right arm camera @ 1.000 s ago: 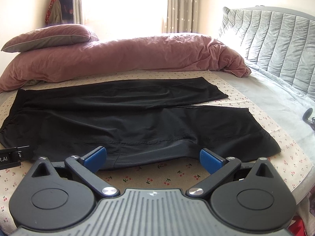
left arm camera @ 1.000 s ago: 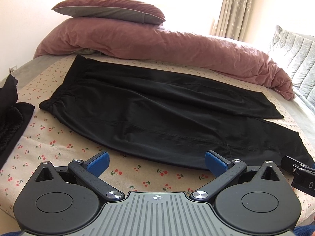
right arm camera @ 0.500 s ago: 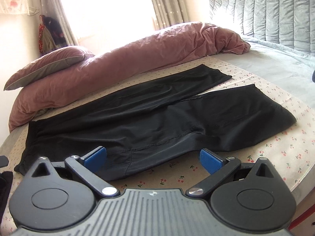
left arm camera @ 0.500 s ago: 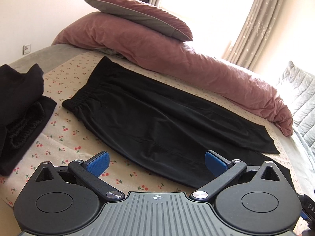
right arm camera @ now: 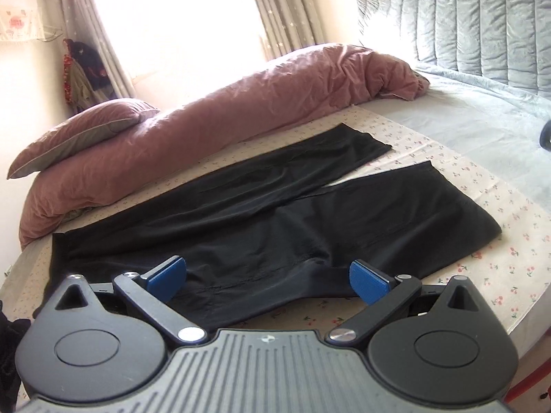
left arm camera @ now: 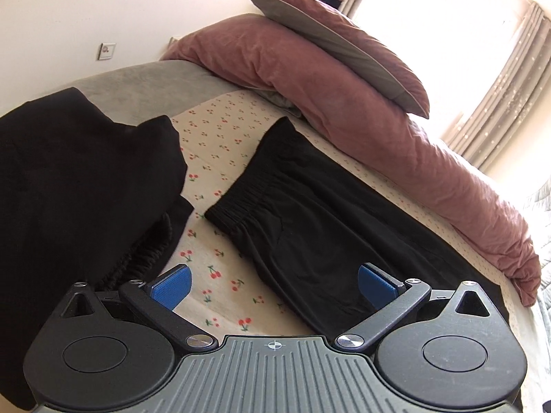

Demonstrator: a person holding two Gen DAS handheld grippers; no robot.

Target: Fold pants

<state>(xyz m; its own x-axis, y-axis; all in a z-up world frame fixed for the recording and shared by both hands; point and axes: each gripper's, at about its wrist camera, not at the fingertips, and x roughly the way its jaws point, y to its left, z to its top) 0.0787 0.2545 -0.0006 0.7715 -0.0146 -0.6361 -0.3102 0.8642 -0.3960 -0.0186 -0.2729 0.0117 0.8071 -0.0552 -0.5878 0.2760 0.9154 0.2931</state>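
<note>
Black pants [right arm camera: 261, 220] lie spread flat on the cherry-print bed sheet [right arm camera: 509, 261], waistband to the left, both legs running right with their hems apart. In the left wrist view the elastic waistband [left arm camera: 251, 192] sits just ahead of my left gripper [left arm camera: 273, 284], which is open and holds nothing; its right pad hovers over the pants' near edge. My right gripper [right arm camera: 267, 278] is open too, low over the near edge of the pants around the crotch and upper leg, with nothing between its pads.
A heap of other black clothes [left arm camera: 79, 186] lies left of the waistband. A long pink duvet roll [right arm camera: 220, 124] and a pink pillow [left arm camera: 330, 34] line the far side. A grey quilted headboard [right arm camera: 465, 20] stands at the right. The bed's near edge is close below both grippers.
The left gripper has swung left and closer to the waistband, bringing the black clothes heap into view. The right gripper has moved down and nearer to the pants' near edge. Both stayed open.
</note>
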